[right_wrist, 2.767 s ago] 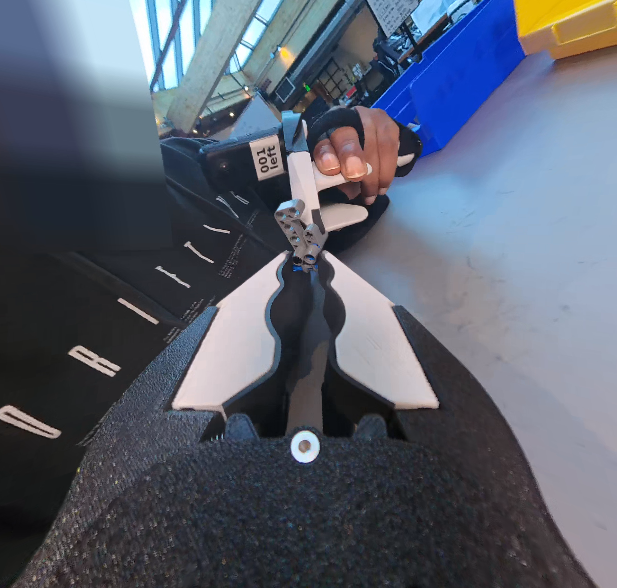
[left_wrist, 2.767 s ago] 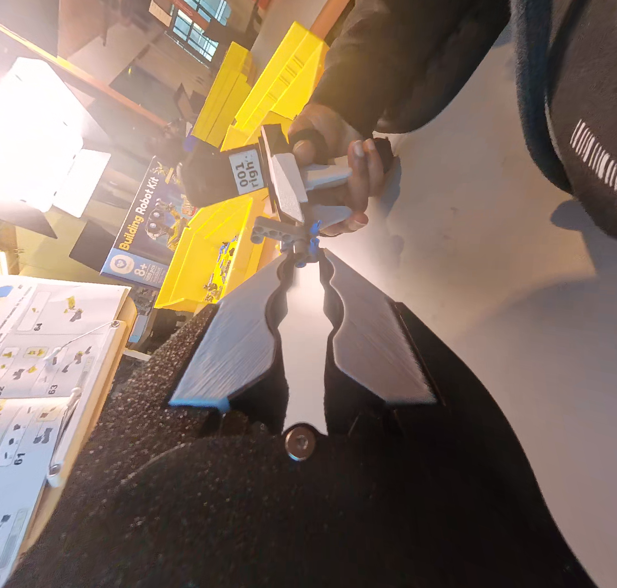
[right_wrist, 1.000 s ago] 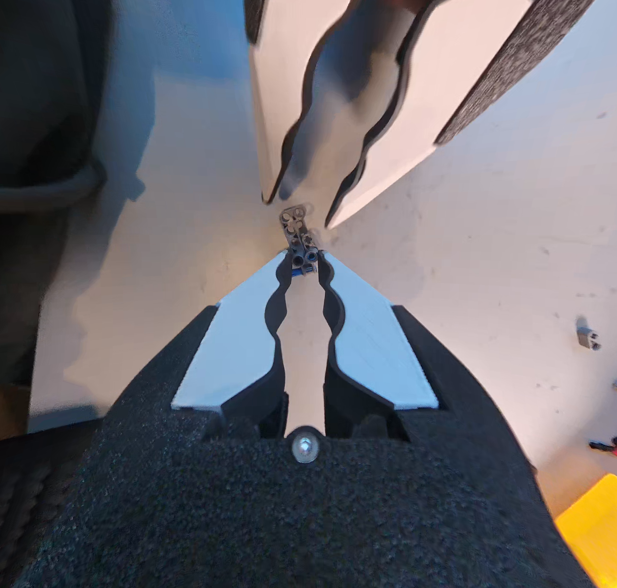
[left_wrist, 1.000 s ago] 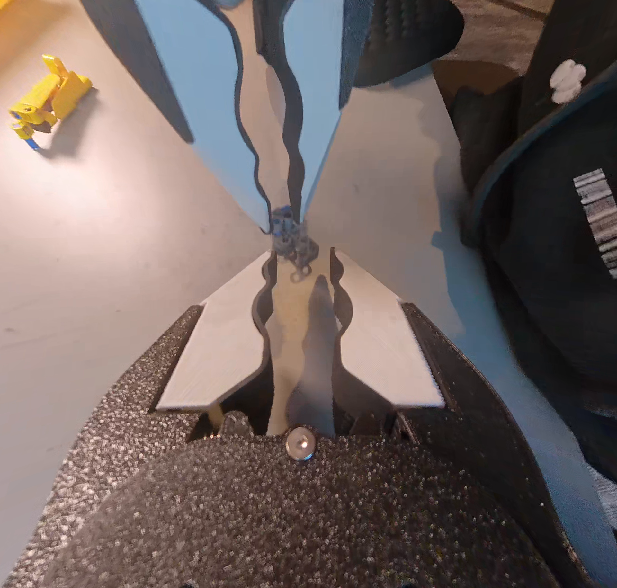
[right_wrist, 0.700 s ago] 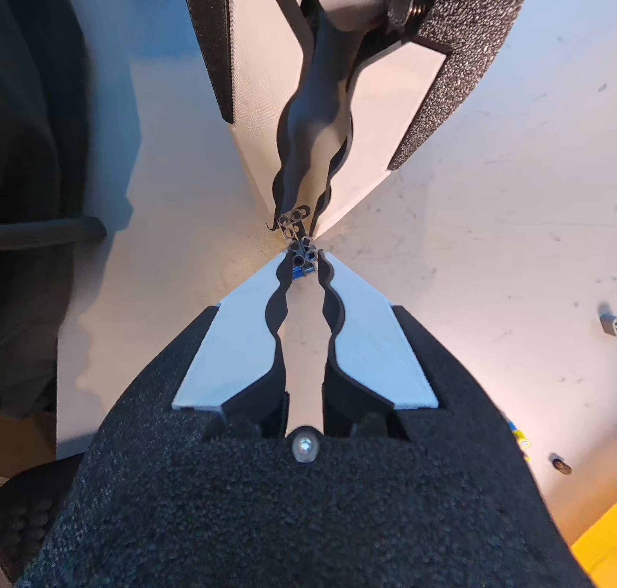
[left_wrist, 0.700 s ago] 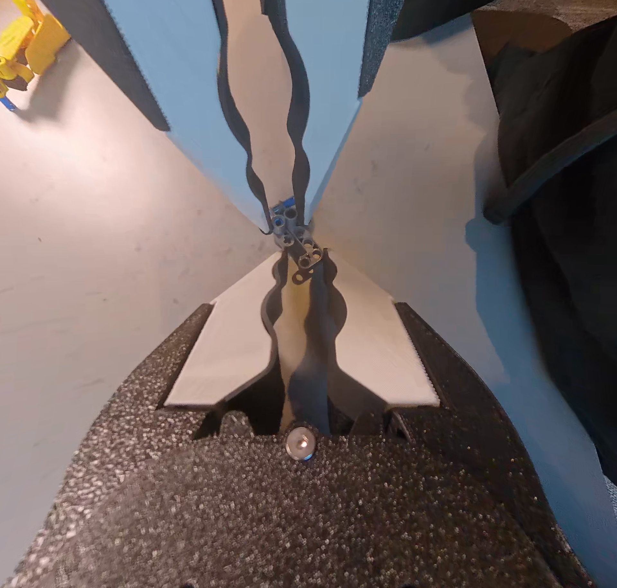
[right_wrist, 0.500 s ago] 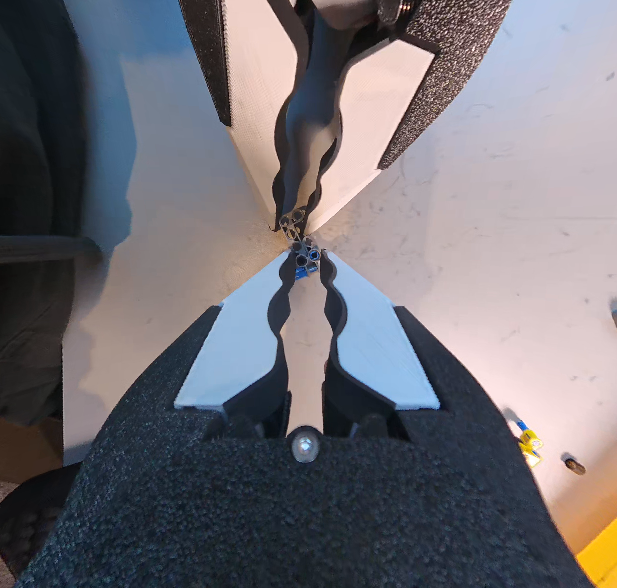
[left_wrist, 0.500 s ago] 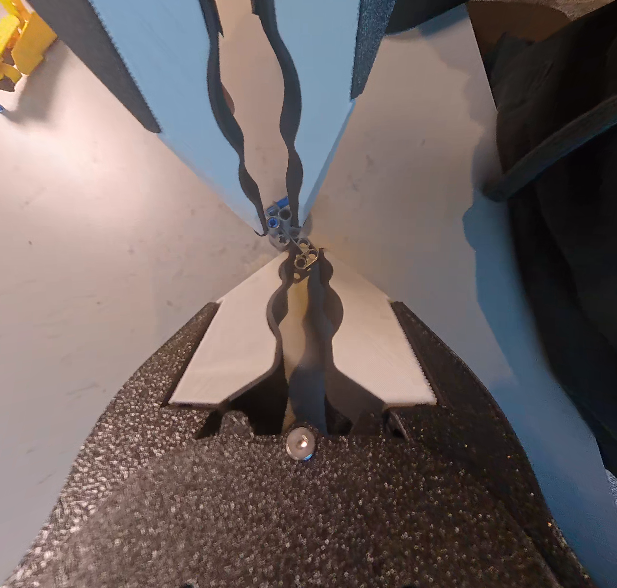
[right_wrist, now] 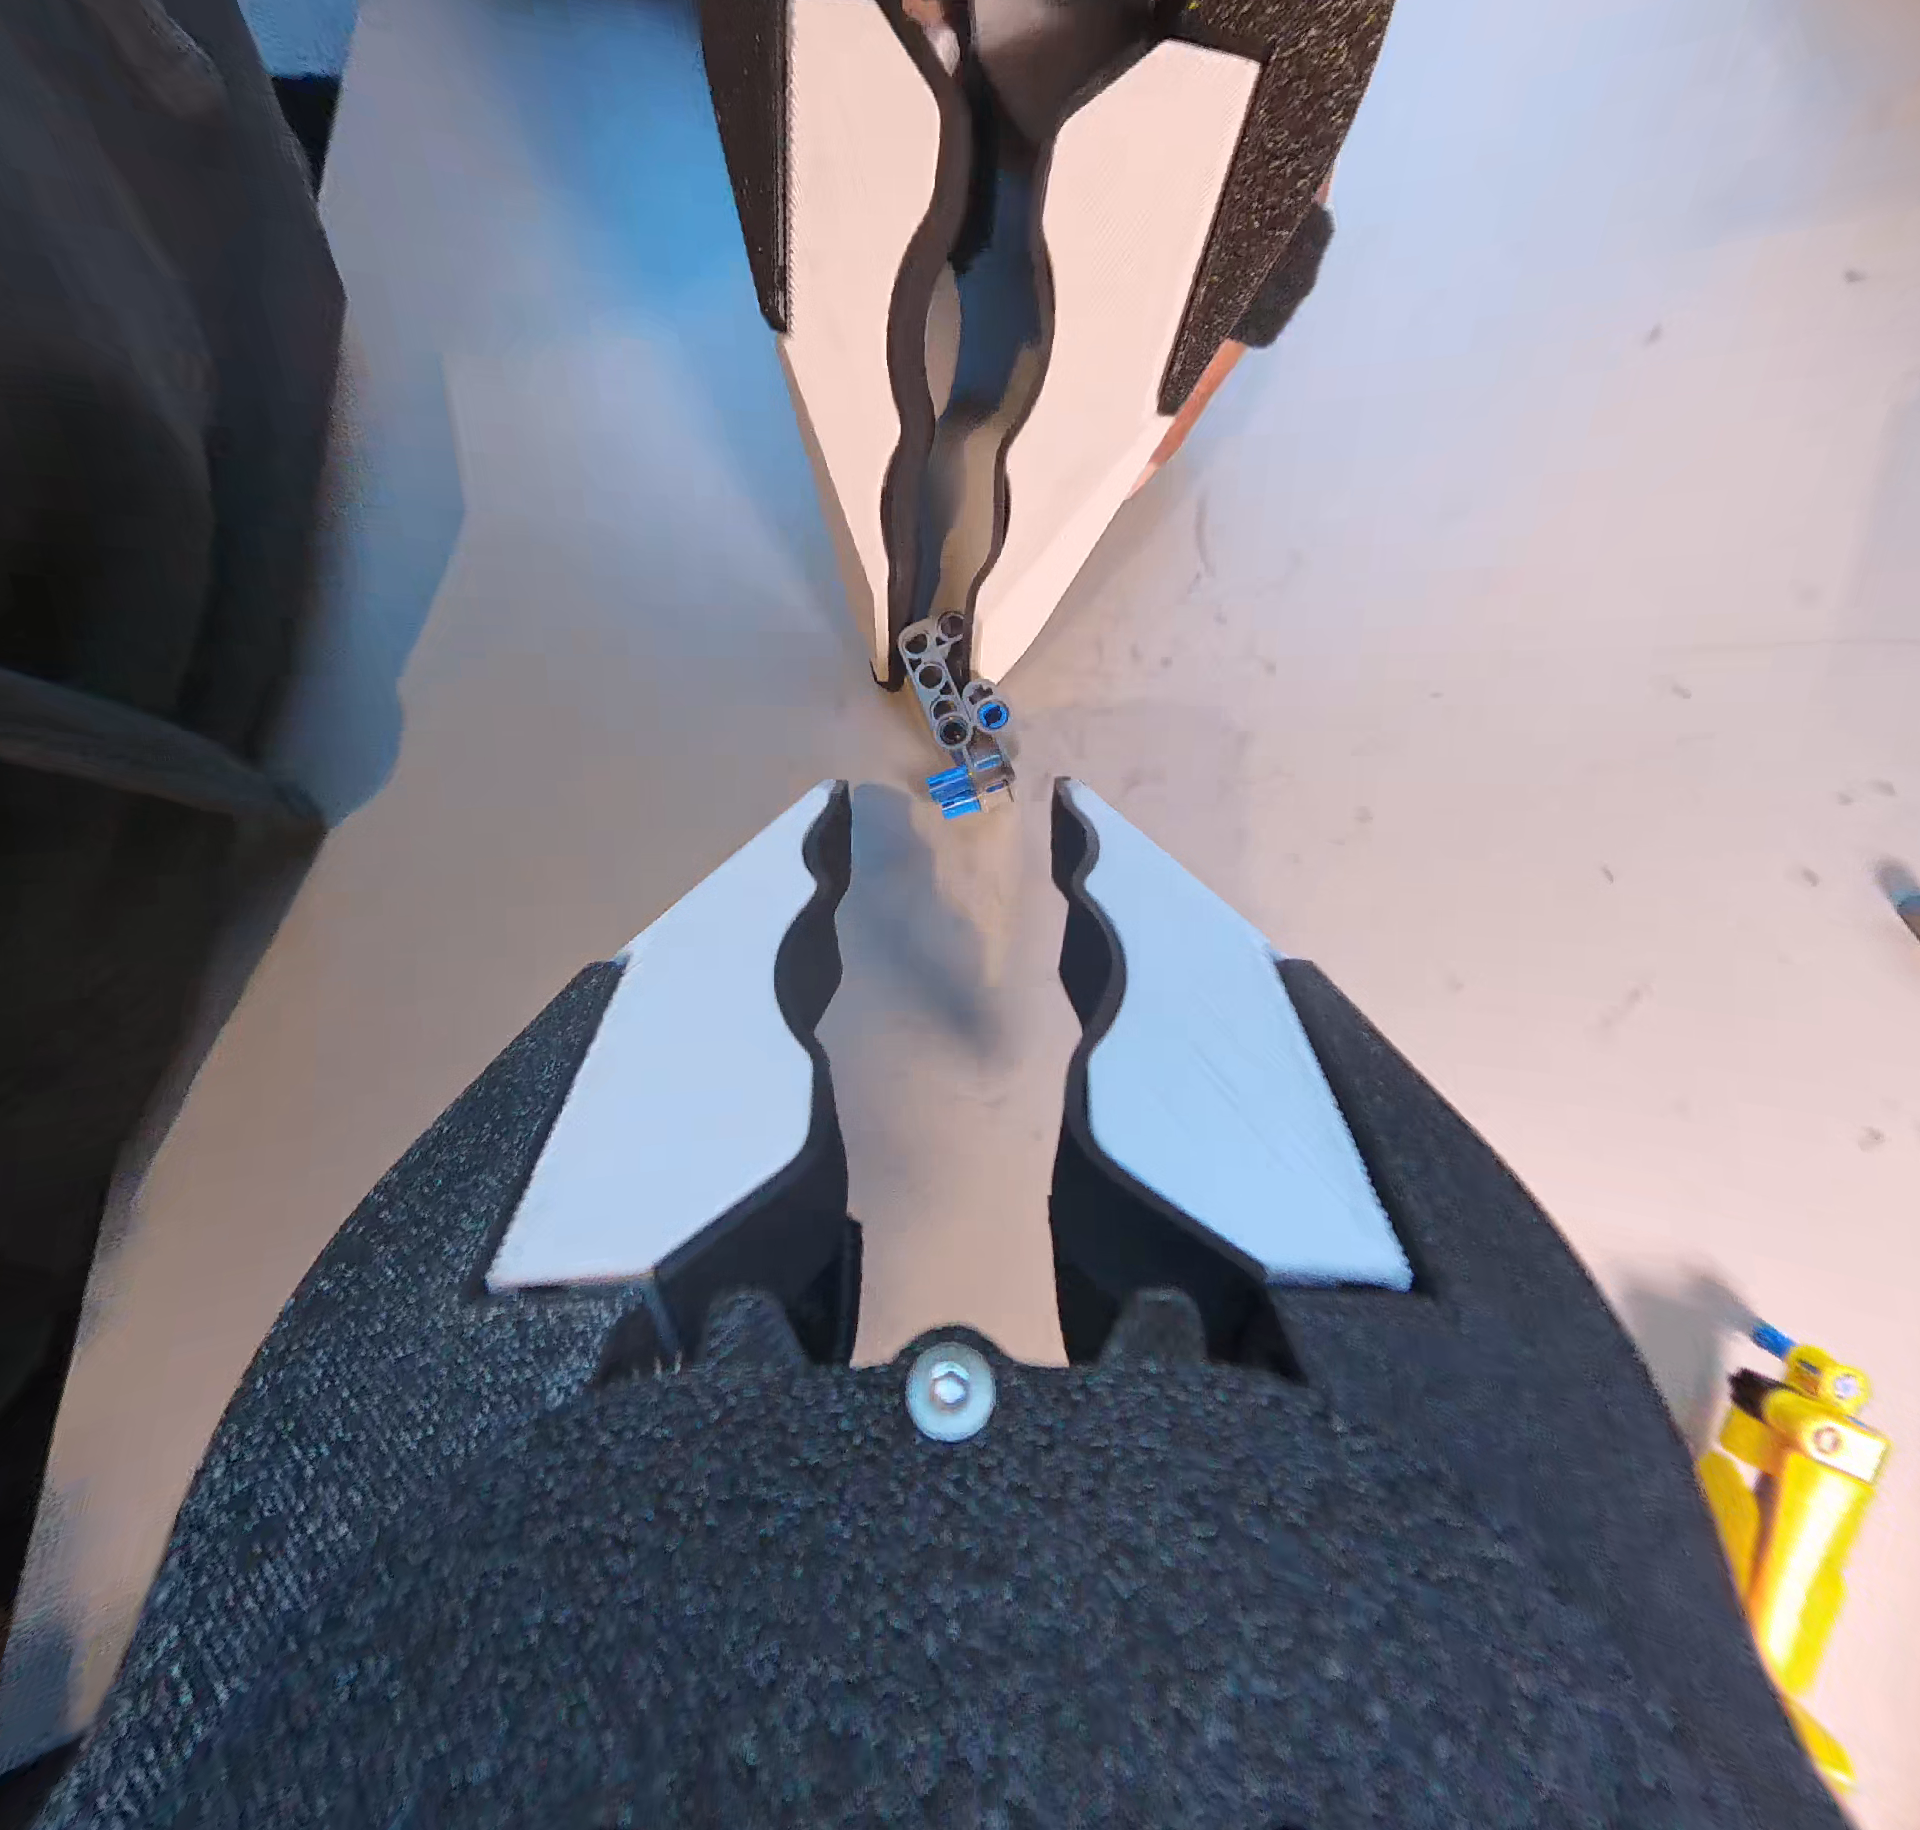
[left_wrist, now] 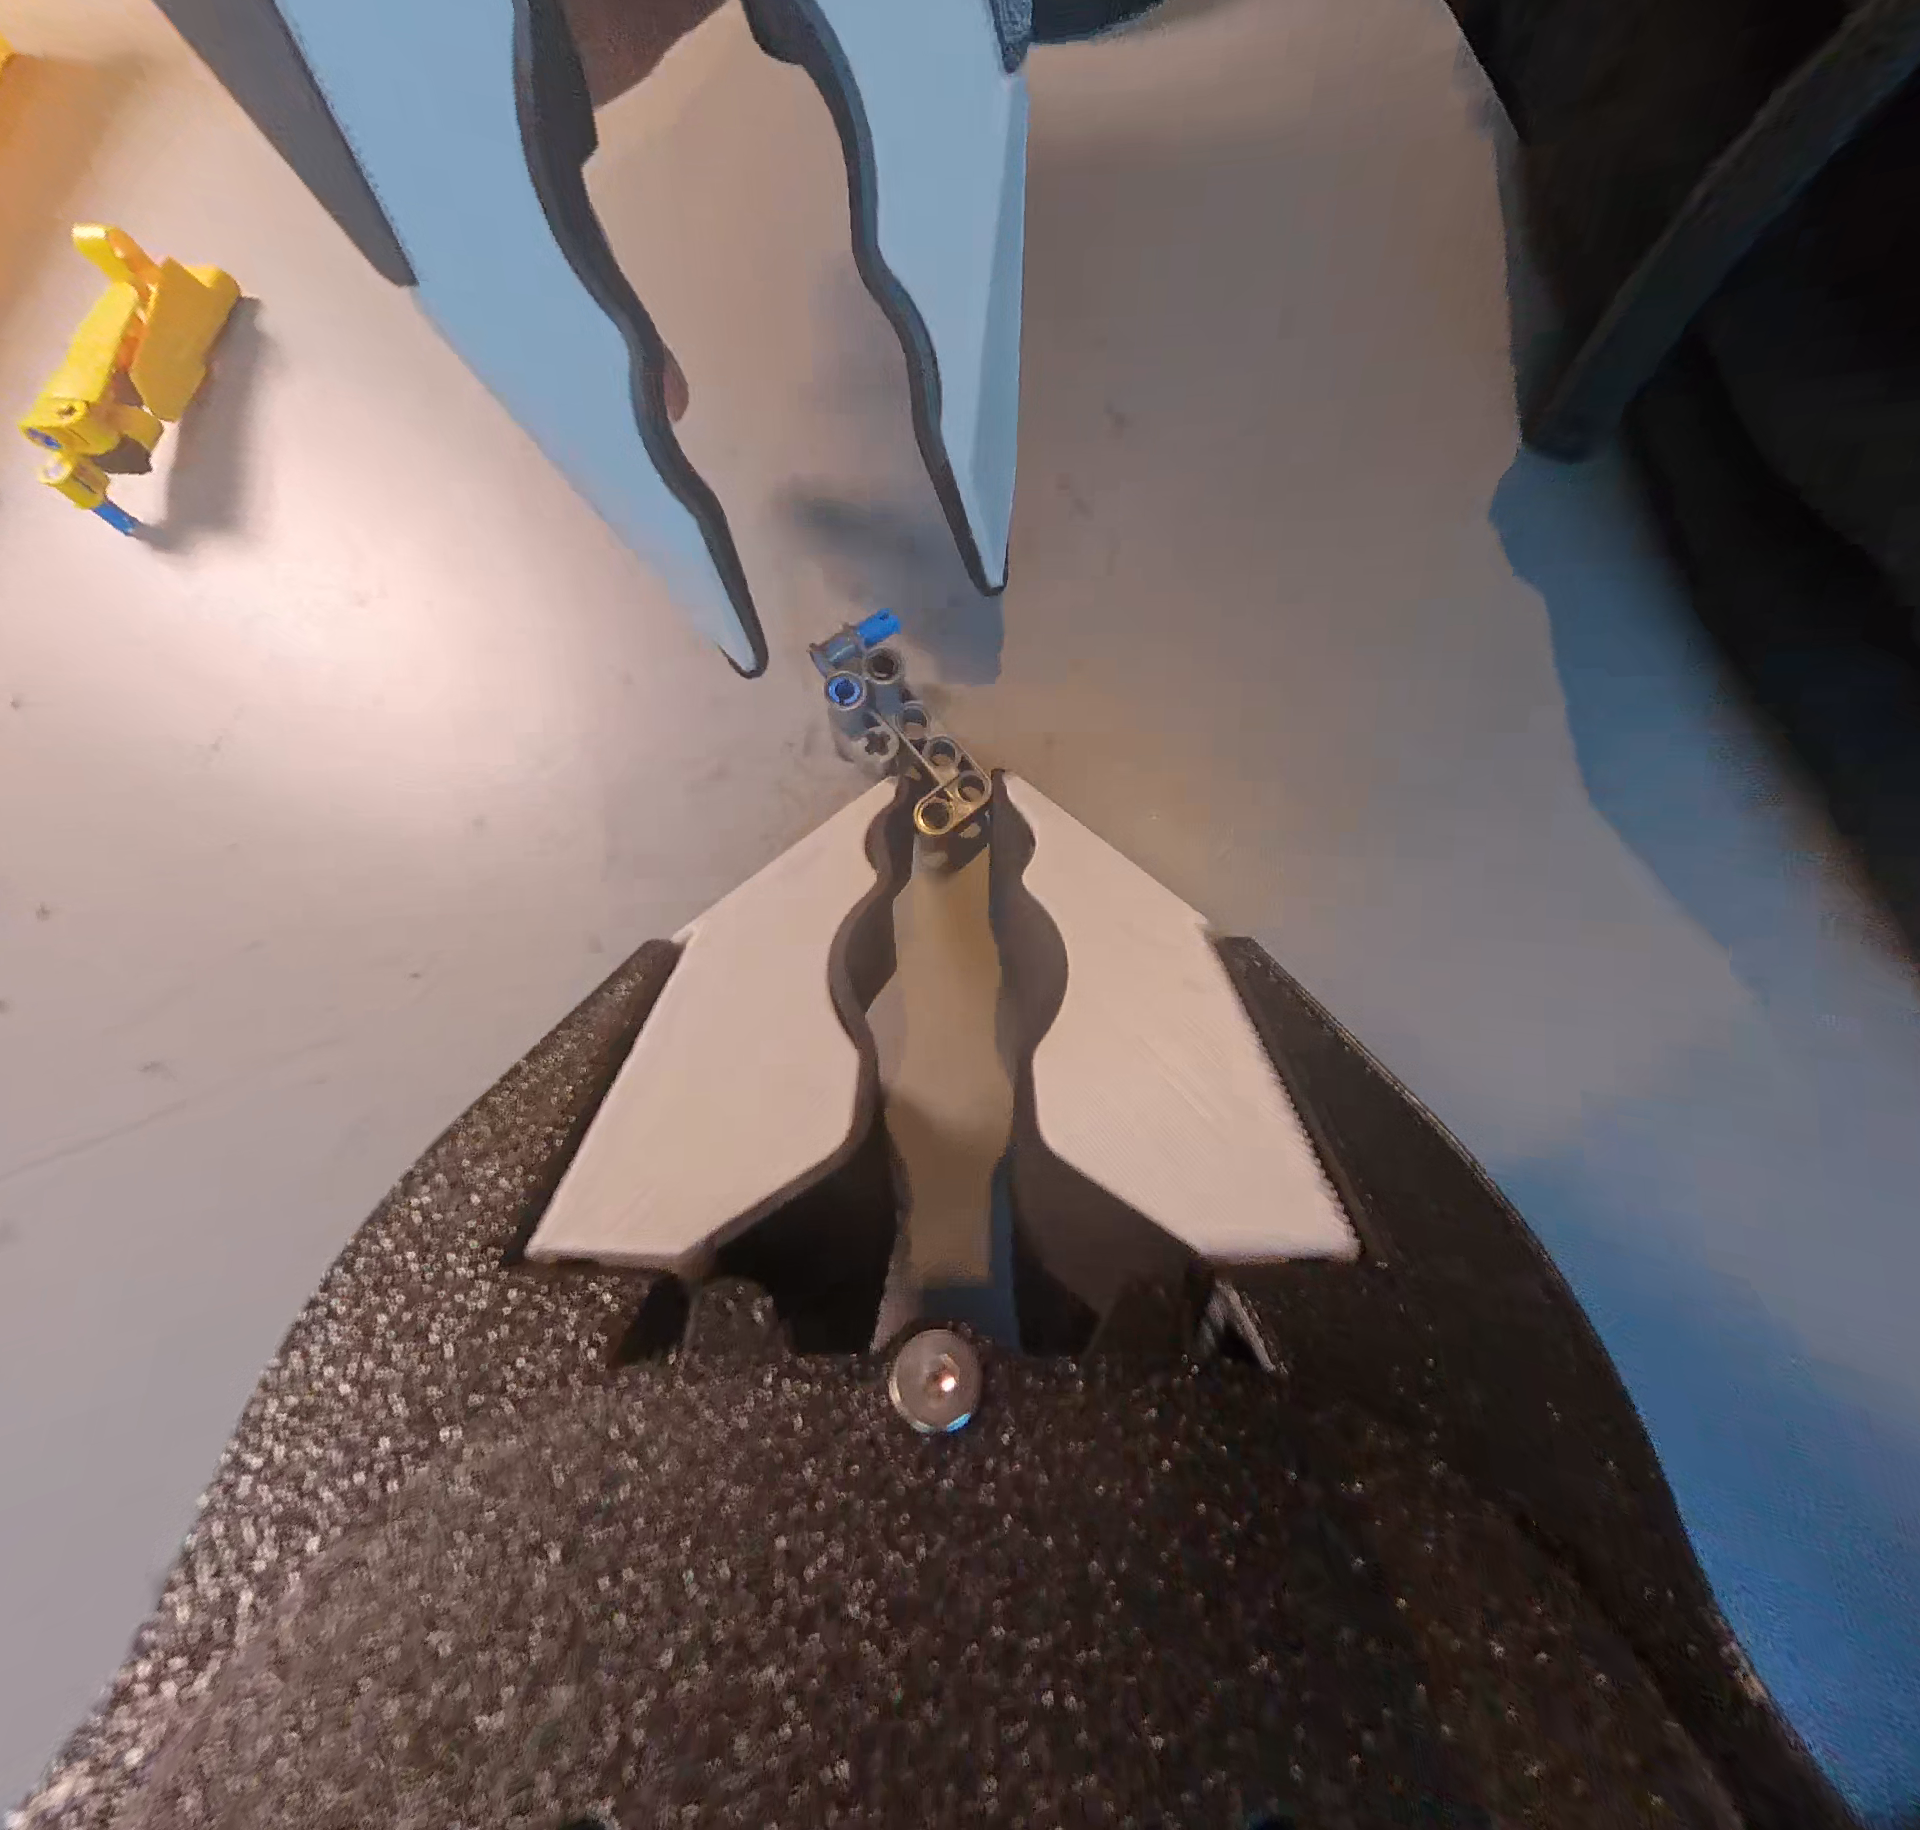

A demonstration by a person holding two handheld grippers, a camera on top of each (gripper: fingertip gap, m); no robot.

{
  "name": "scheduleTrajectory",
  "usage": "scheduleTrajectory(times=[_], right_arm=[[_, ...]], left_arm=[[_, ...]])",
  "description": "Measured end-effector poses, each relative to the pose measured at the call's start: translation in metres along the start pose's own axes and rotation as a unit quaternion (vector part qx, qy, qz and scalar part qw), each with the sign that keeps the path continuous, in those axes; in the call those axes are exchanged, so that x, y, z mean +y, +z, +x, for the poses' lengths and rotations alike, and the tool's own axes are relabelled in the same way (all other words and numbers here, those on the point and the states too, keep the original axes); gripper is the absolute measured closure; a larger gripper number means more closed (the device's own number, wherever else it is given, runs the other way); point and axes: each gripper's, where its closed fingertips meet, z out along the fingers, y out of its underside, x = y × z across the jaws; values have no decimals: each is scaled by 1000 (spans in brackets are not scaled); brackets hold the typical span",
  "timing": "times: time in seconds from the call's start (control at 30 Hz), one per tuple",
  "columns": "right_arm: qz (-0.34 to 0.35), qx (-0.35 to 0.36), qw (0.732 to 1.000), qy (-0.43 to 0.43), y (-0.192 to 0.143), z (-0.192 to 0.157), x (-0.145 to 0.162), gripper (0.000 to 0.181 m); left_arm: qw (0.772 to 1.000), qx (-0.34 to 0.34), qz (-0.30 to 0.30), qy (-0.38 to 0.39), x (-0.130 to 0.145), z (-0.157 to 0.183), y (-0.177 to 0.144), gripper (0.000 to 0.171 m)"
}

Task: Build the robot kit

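My left gripper is closed on one end of the grey beam assembly, a small piece with round holes and blue pins; my right gripper stands wide open just beside the assembly's other end, and I see it touching nothing; the assembly sits low over the pale table; a yellow brick model lies well apart from the assembly; I see no container in either view.
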Motion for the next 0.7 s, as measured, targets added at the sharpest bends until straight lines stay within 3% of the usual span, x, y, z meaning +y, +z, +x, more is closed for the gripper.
scheduleTrajectory(times=[0.37, 0.6, 0.7], right_arm=[[56, 60, 996, -34, 13, 19, -3, 163], [155, 187, 967, -76, -16, 49, -29, 164], [169, 234, 950, -122, -24, 53, -35, 164]], left_arm=[[999, -46, 11, 19, 1, -16, -7, 156], [989, -108, 86, -51, -13, -51, -33, 148], [980, -85, 147, -105, -28, -53, -44, 145]])
